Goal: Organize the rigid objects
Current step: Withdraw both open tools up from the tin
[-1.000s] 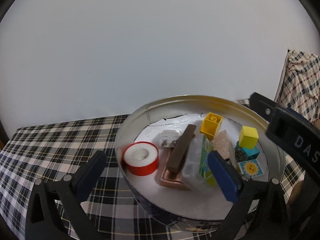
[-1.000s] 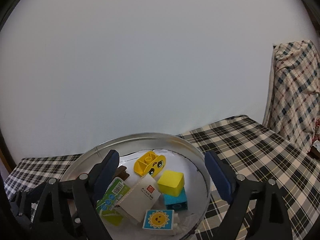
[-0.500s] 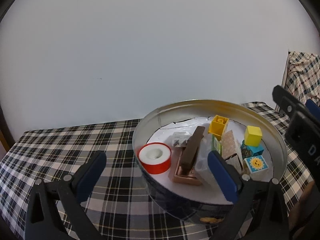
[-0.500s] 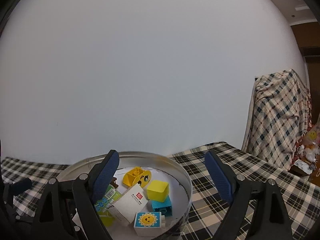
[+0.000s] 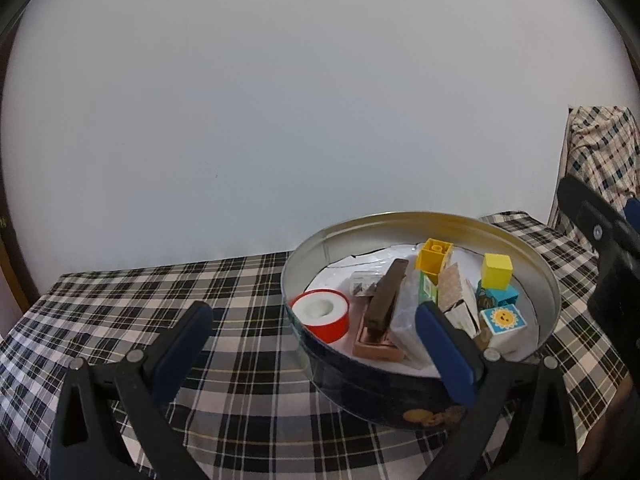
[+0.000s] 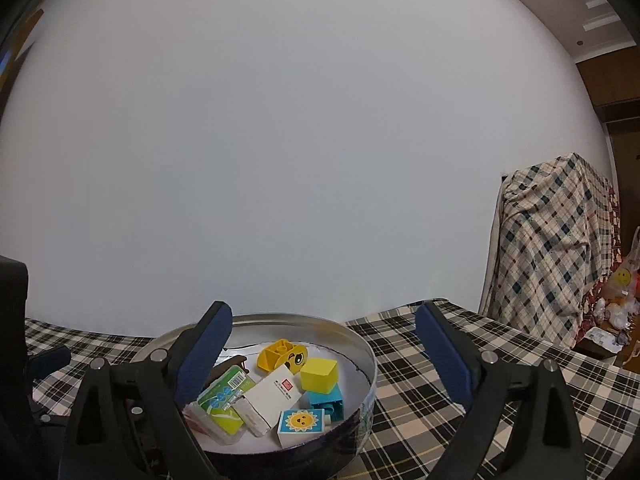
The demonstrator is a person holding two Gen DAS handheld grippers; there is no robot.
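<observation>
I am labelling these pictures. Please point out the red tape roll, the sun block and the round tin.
red tape roll [image 5: 320, 314], left wrist view, its white core.
sun block [image 6: 301, 421], right wrist view, its sun face.
round tin [image 5: 420, 219], left wrist view, its far rim.

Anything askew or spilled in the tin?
Nothing spilled; everything sits inside the round tin. It's a jumble though: the brown stapler leans at an angle and the white box lies tilted across other pieces.
</observation>
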